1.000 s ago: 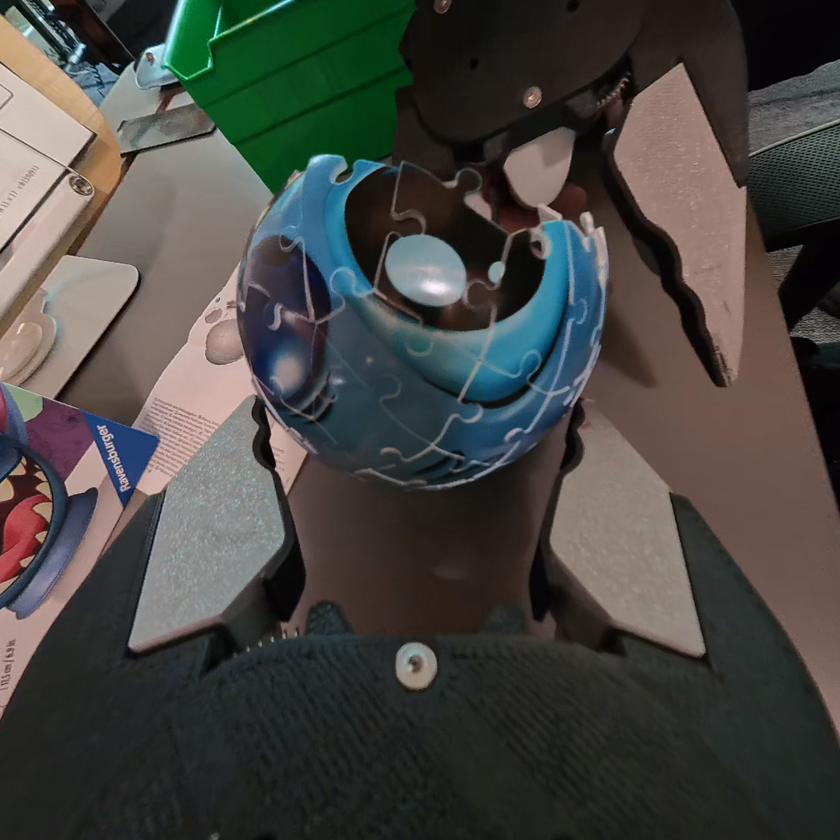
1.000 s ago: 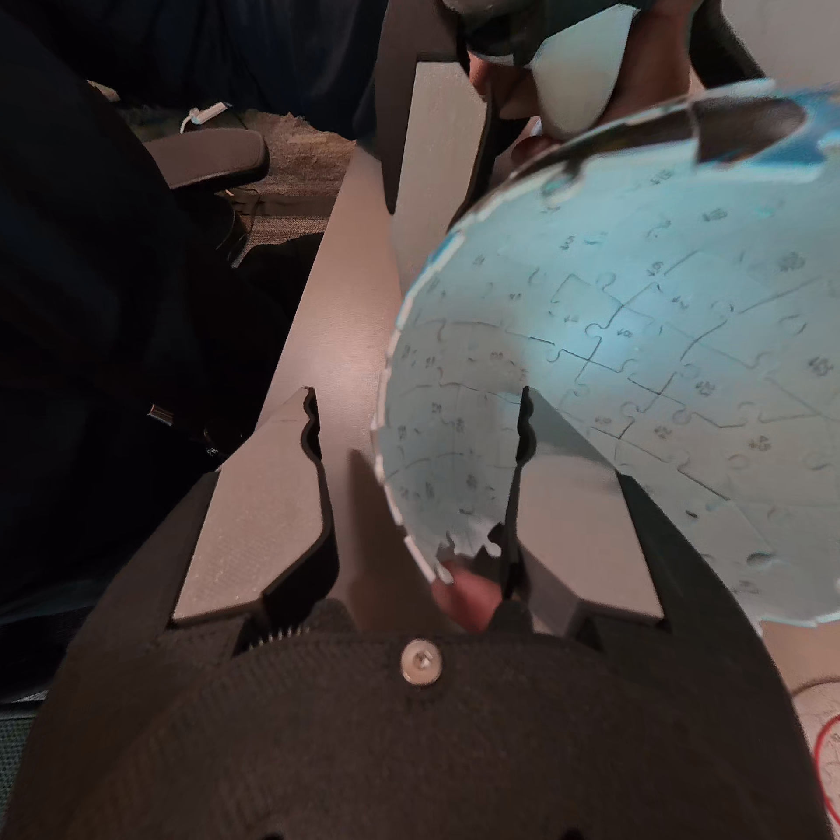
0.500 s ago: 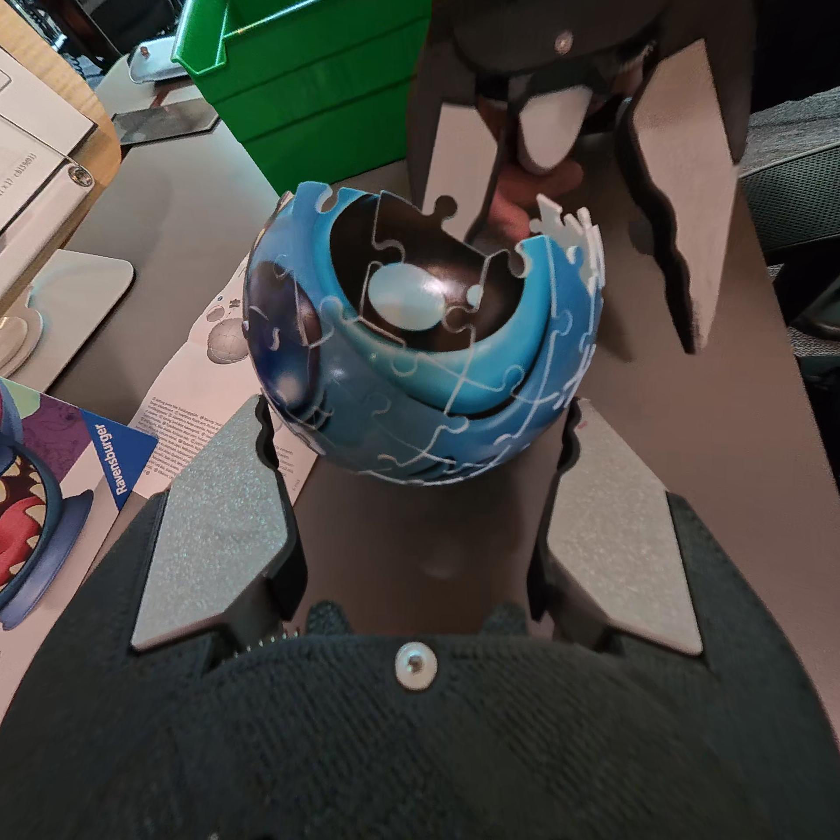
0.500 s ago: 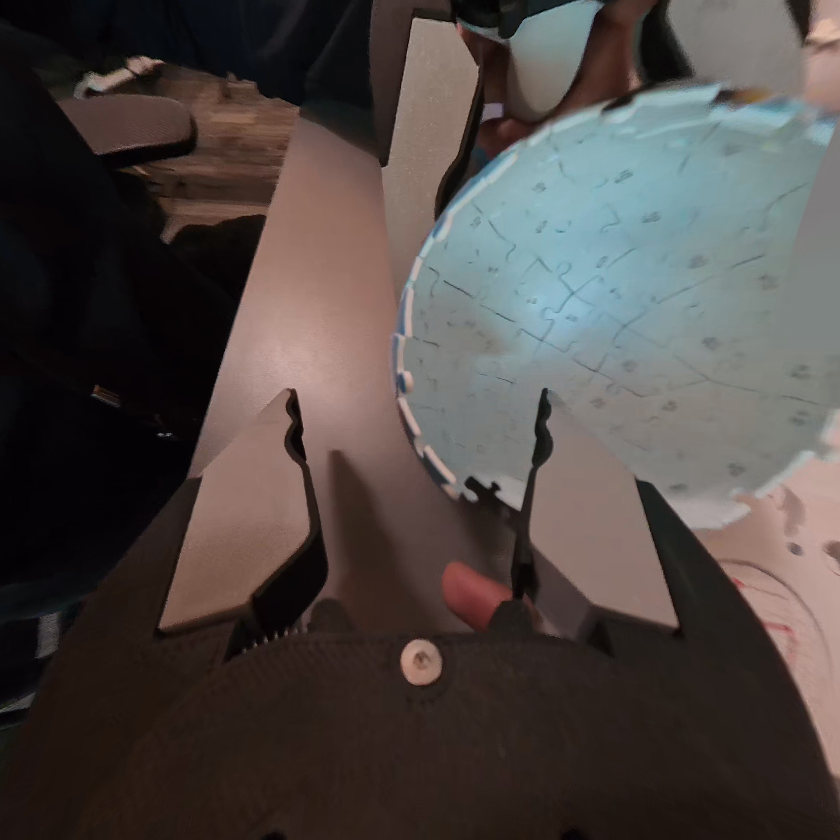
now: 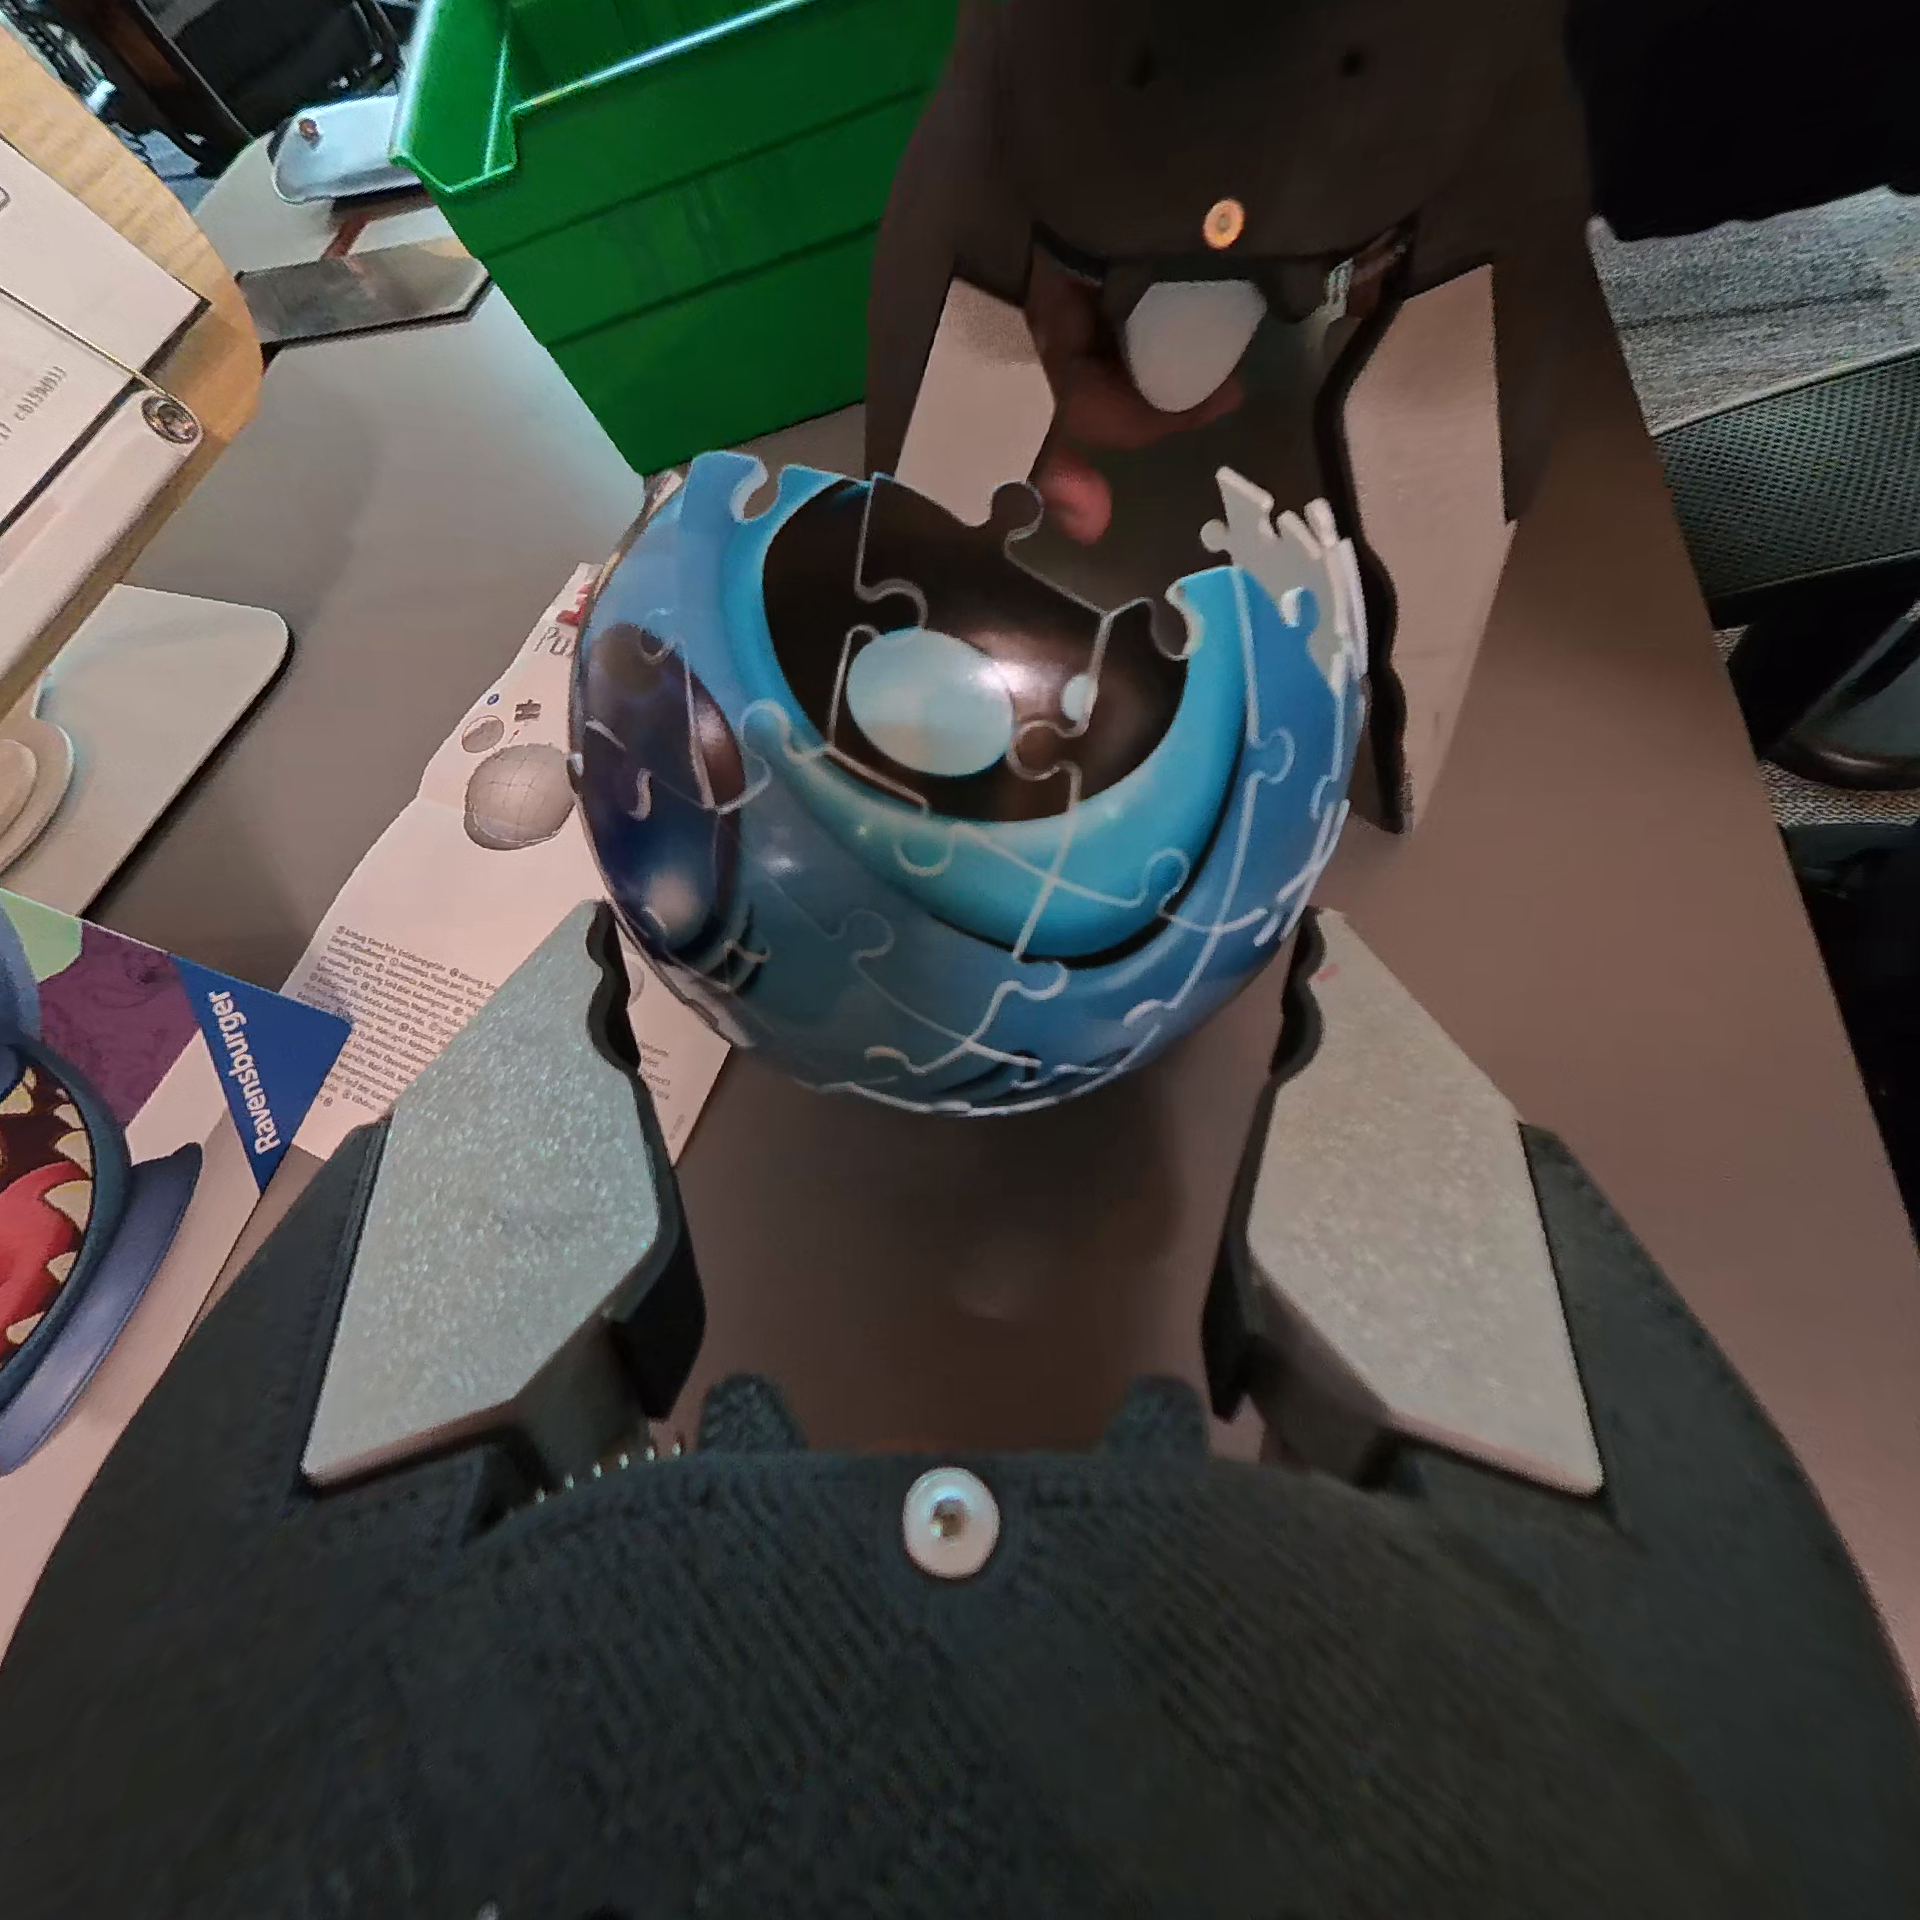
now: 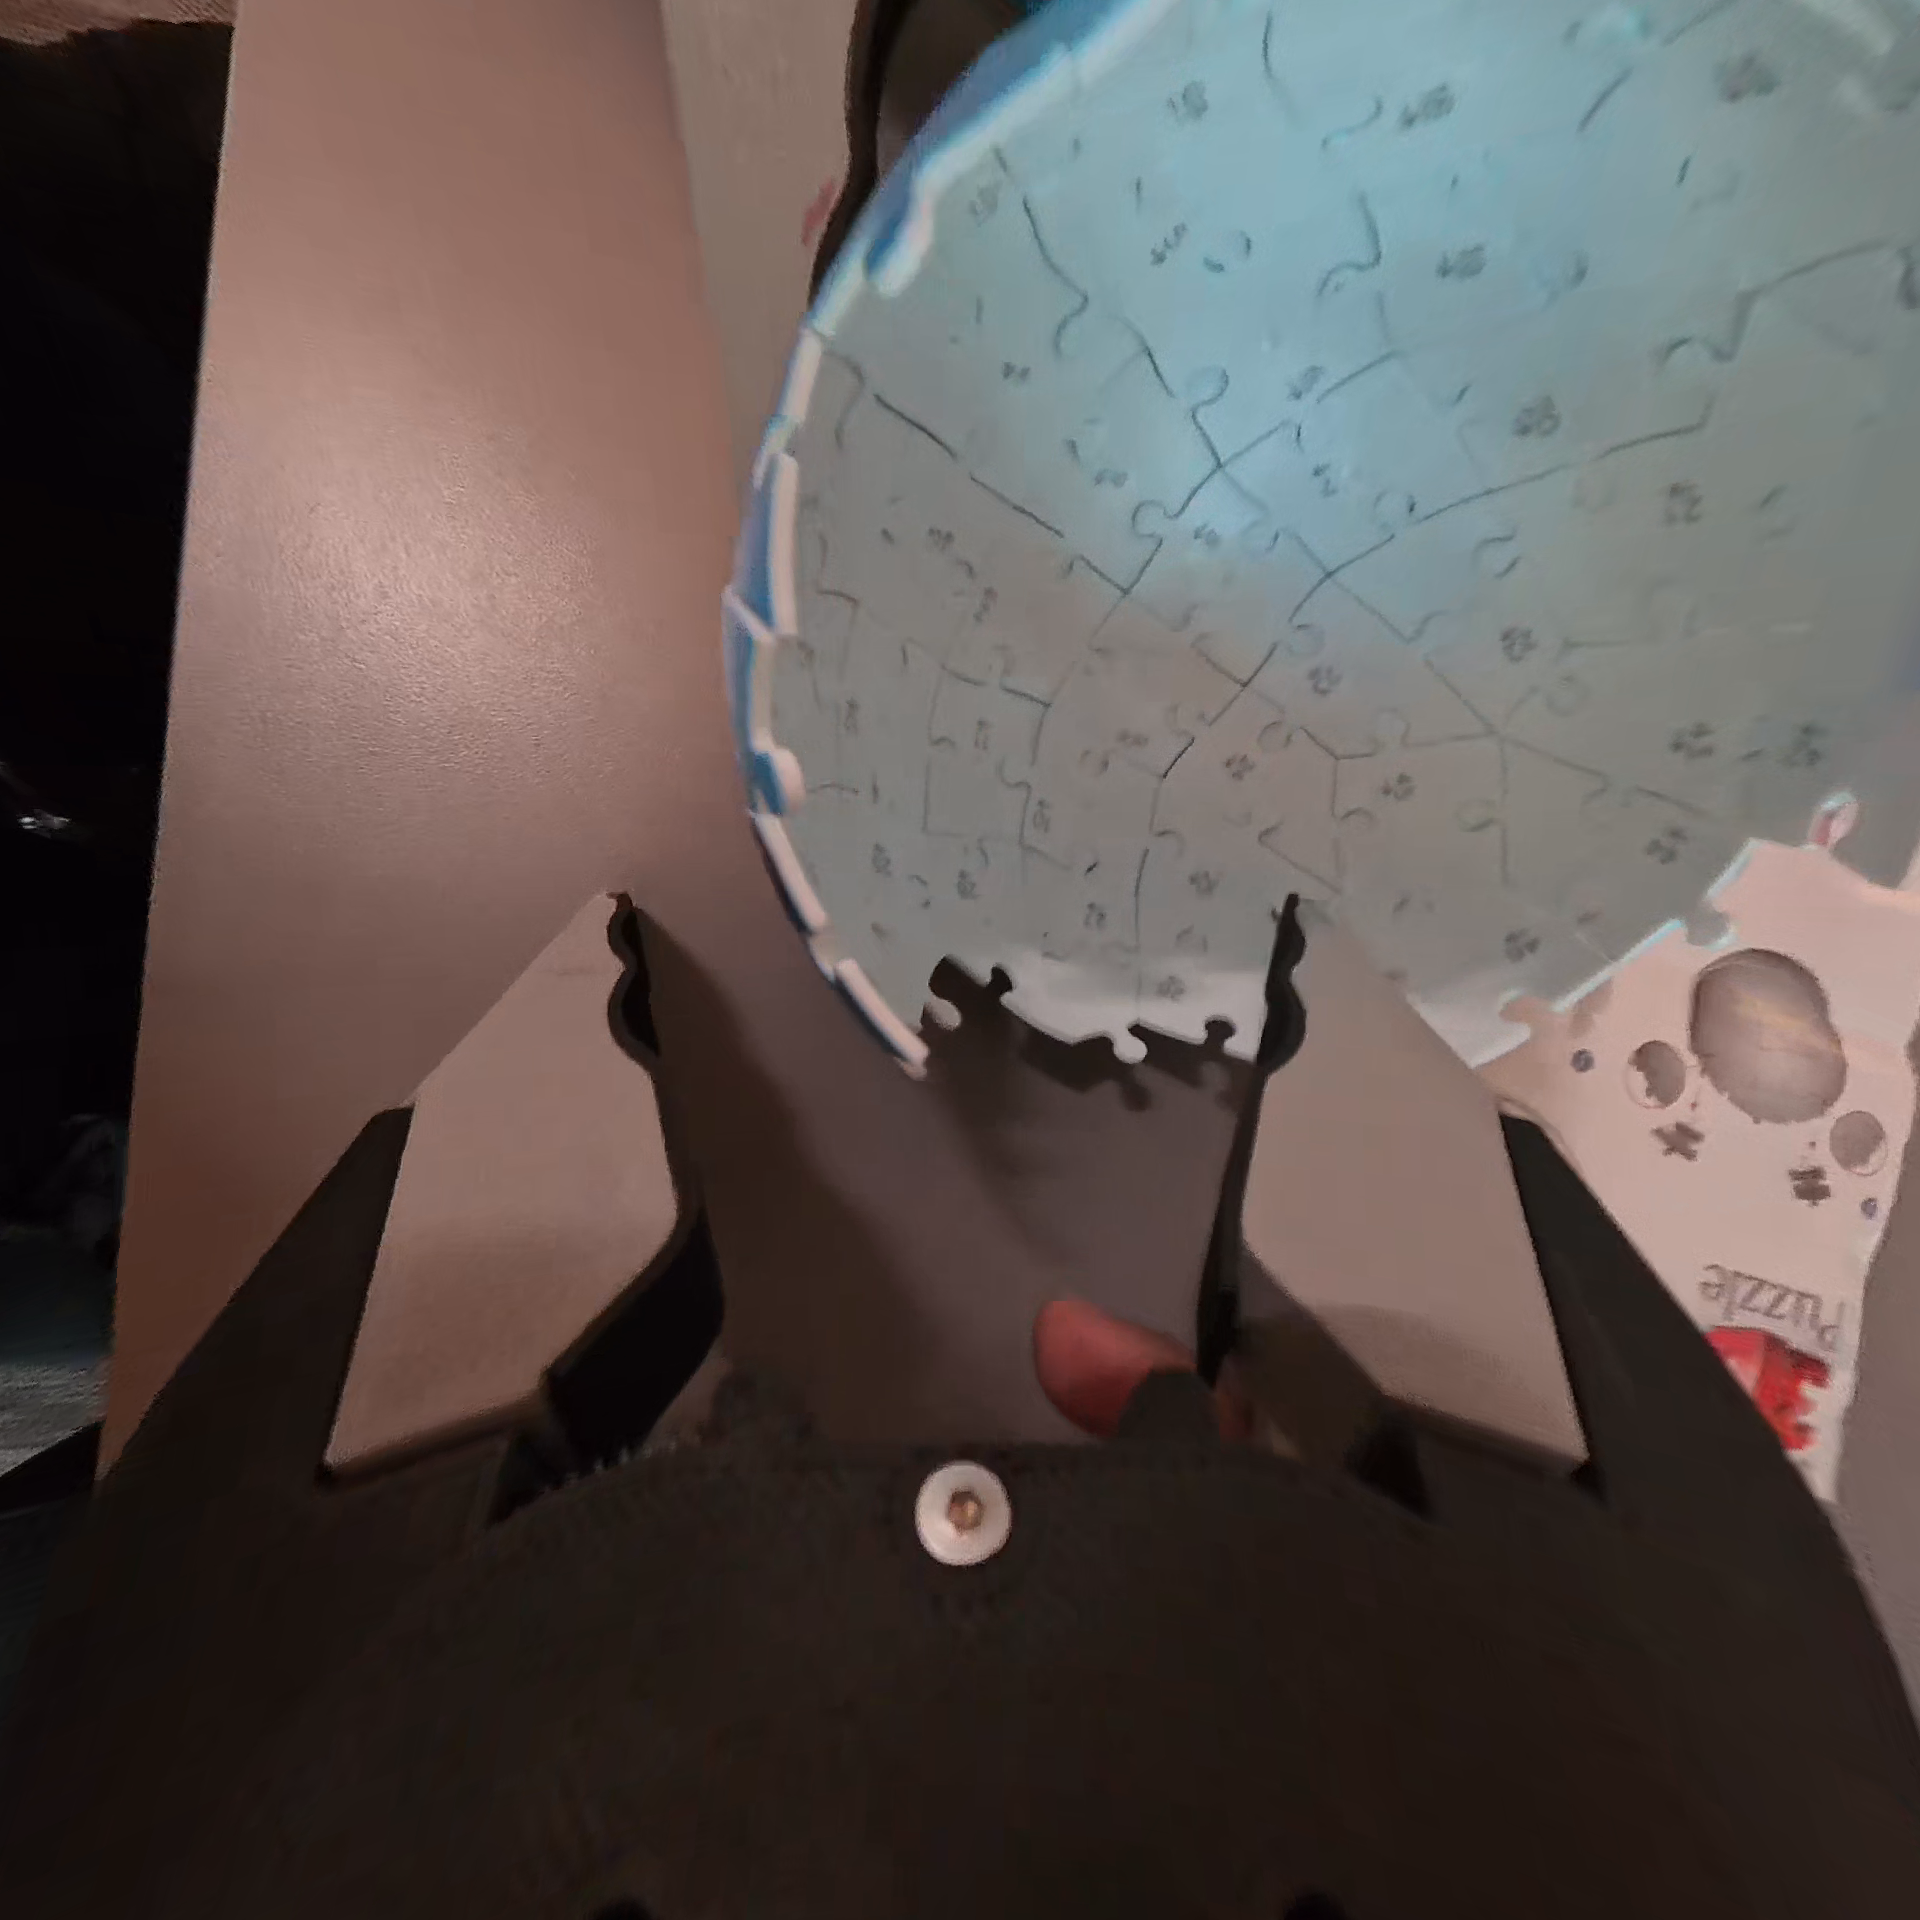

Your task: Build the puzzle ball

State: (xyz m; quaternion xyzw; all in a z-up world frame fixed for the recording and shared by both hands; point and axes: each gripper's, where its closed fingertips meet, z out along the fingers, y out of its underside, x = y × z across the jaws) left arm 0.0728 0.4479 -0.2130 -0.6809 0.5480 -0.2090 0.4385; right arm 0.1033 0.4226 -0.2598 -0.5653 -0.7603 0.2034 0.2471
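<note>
Half-built blue puzzle ball (image 5: 966, 821) sits on grey tabletop (image 5: 1558, 935), open side facing right tongs (image 6: 951, 914), pale numbered inside visible. Left tongs (image 5: 951, 966) spread wide, tips either side of ball, contact unclear. Right tongs wide, empty, just beside ball rim. Instruction sheet (image 5: 488, 831) under ball's left edge; green bin (image 5: 665, 208) behind.
</note>
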